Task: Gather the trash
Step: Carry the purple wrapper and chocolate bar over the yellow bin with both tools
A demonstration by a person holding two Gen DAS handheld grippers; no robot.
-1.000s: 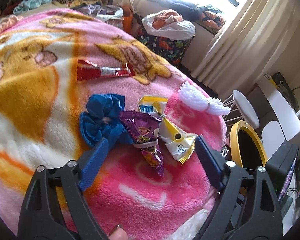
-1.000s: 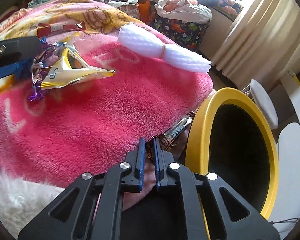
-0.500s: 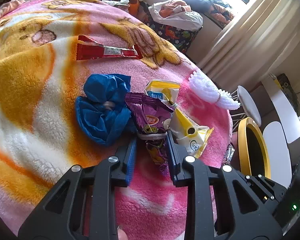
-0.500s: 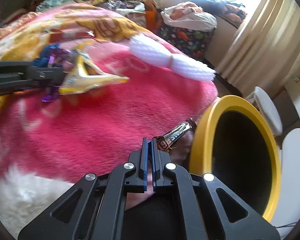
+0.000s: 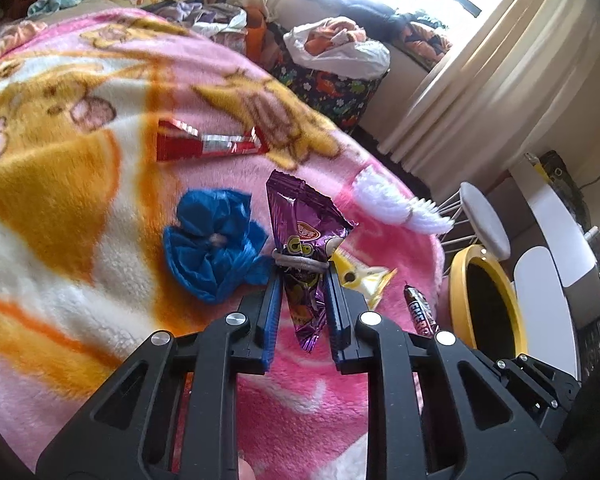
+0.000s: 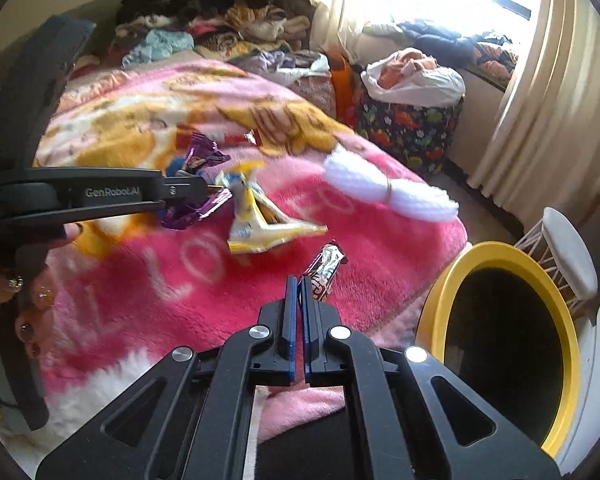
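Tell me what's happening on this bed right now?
A person is clearing wrappers off a pink blanket with a pair of tongs in each hand. The left tongs are closing on a purple snack bag, which stands between the jaws. The right tongs are shut on a candy bar wrapper beside a yellow-rimmed bin. A yellow wrapper, a red wrapper, a blue bag and white foam netting lie on the blanket.

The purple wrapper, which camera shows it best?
The left wrist view: the purple wrapper stands close and sharp between the closing left jaws. The right wrist view shows it small, blurred and partly behind the left gripper.
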